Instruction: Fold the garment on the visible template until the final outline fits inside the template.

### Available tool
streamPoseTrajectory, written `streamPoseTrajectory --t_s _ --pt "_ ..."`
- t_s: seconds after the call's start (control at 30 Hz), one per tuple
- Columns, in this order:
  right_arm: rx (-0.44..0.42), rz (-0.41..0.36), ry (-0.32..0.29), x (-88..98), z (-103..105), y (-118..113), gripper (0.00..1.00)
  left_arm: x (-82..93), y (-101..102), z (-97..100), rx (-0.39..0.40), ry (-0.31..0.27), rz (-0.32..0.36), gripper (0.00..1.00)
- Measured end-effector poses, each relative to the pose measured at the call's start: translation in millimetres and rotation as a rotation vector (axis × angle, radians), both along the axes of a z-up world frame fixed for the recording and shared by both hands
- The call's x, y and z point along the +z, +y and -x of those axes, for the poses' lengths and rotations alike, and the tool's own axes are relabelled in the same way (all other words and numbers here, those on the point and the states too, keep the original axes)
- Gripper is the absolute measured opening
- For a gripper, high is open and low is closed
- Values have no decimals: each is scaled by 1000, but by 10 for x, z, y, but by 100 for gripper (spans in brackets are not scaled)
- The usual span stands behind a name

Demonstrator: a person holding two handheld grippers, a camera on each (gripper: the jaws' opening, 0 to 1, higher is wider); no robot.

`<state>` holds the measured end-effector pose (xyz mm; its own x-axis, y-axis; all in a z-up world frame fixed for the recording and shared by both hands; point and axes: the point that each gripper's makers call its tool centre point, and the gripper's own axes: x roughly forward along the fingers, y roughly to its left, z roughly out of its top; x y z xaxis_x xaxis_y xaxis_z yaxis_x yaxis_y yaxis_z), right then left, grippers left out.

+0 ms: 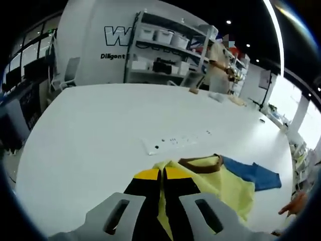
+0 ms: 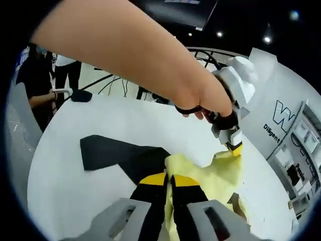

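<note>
Both tongs, left (image 1: 161, 175) and right (image 2: 169, 182), pinch the yellow shirt (image 2: 210, 173) beside the black template (image 2: 118, 153) on the white counter (image 1: 100, 130).

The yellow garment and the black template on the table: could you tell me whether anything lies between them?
Nothing visible does: the yellow garment already overlaps the black template at one edge, and both grippers, the left gripper and right gripper, are shut on the cloth.
</note>
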<state>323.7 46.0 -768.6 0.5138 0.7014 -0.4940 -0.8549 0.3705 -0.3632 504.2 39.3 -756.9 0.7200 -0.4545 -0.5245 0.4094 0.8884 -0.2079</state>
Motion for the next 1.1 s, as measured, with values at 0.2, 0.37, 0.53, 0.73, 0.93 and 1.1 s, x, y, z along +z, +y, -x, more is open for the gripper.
streamPoseTrajectory --t_s 0.2,0.37,0.53,0.73,0.93,1.1 --pt "-3 -20 -26 246 130 -192 0 204 107 111 9 -27 -15 0" --pt "-7 -40 -55 458 211 -352 0 366 167 214 10 -51 -28 0" --pt "-7 -48 -88 626 296 -492 0 508 254 334 21 -68 -38 0" --pt "-19 -61 -111 757 424 -685 0 708 306 577 5 -95 -56 0" --pt "-31 -73 -121 821 577 -849 0 827 331 845 -22 -113 -73 0" --pt "-26 -71 -116 826 686 -962 0 858 346 1056 -42 -115 -84 0"
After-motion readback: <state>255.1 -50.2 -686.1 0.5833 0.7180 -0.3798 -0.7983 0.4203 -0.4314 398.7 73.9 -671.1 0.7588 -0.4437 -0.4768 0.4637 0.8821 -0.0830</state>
